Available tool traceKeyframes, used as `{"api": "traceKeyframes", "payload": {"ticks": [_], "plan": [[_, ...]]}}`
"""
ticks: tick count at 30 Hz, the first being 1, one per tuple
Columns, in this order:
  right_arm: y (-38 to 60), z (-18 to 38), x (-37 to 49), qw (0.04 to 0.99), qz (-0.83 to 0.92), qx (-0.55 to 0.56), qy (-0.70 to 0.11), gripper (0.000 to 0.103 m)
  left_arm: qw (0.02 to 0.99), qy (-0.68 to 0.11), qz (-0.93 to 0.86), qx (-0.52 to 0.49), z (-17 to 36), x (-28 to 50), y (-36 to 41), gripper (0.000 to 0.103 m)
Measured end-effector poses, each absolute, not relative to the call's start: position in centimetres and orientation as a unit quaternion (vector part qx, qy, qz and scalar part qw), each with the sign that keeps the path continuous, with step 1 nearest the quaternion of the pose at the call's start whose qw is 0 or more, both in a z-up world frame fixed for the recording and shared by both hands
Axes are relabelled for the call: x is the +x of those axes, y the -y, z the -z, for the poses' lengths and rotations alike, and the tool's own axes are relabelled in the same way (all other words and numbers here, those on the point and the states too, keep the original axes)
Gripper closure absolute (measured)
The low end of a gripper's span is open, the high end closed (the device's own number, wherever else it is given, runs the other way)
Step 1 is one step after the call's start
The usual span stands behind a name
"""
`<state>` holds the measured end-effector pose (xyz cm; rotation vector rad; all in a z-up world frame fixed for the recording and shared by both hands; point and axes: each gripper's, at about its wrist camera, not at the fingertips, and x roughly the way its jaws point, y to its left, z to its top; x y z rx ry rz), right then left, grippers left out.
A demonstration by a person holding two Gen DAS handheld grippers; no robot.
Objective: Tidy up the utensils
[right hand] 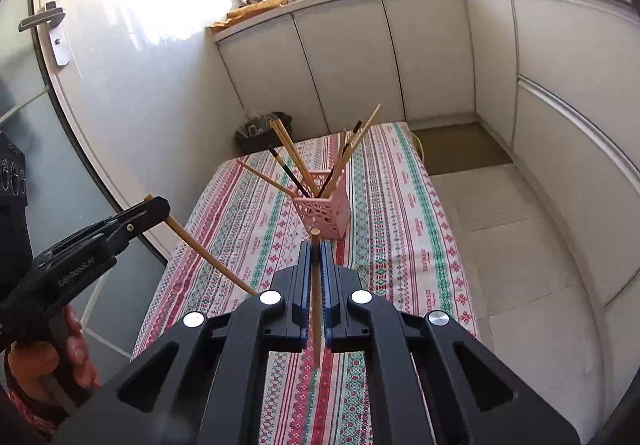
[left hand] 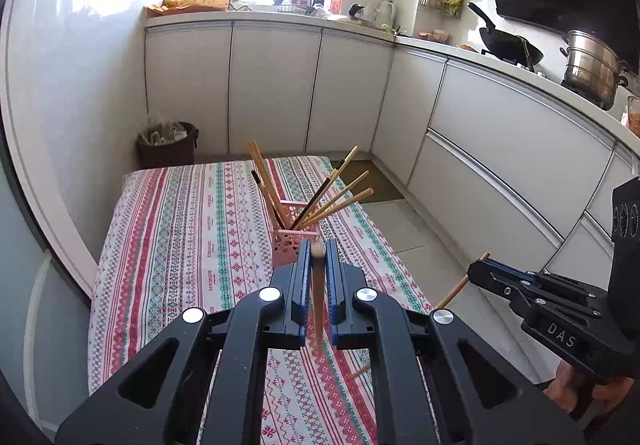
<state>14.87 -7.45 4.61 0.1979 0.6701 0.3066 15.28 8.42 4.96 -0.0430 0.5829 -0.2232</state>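
A pink lattice holder [left hand: 294,235] [right hand: 326,211] stands on the striped tablecloth [left hand: 180,229] [right hand: 400,205] with several wooden and dark chopsticks [left hand: 340,201] [right hand: 298,161] fanning out of it. My left gripper [left hand: 319,249] is shut on a wooden chopstick [left hand: 319,309] that hangs down between its fingers, just short of the holder. My right gripper [right hand: 316,245] is shut on another wooden chopstick [right hand: 316,305], held upright above the cloth. Each gripper also shows in the other's view: the right gripper [left hand: 480,269] with its chopstick [left hand: 456,291], the left gripper [right hand: 154,209] with its chopstick [right hand: 208,257].
White cabinets [left hand: 272,85] run along the back and right. A dark bin [left hand: 166,143] sits behind the table by the wall. A wok [left hand: 508,41] and a steel pot [left hand: 592,65] stand on the counter. A door with a handle [right hand: 48,19] is at the left.
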Motion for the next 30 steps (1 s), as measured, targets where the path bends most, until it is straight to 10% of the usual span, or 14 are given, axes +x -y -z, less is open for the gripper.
{"api": "traceKeyframes", "payload": {"ticks": [13, 22, 26, 30], "plan": [[7.9, -9.9, 18.9, 0.931, -0.153, 0.124, -0.307, 0.098, 0.953, -0.282, 0.110, -0.036, -8.7, 19.3, -9.1, 0.096], [9.7, -4.1, 19.4, 0.896, -0.182, 0.149, -0.376, 0.098, 0.774, -0.602, -0.028, -0.195, 10.6, 23.8, -20.4, 0.064], [9.9, -1.8, 19.8, 0.885, -0.196, 0.159, -0.390, 0.098, 0.799, -0.599, 0.028, -0.036, 12.1, 22.4, -16.7, 0.032], [10.5, -0.1, 20.5, 0.875, -0.196, 0.180, -0.405, 0.098, 0.802, -0.578, 0.118, 0.099, 13.9, 22.7, -10.6, 0.032]]}}
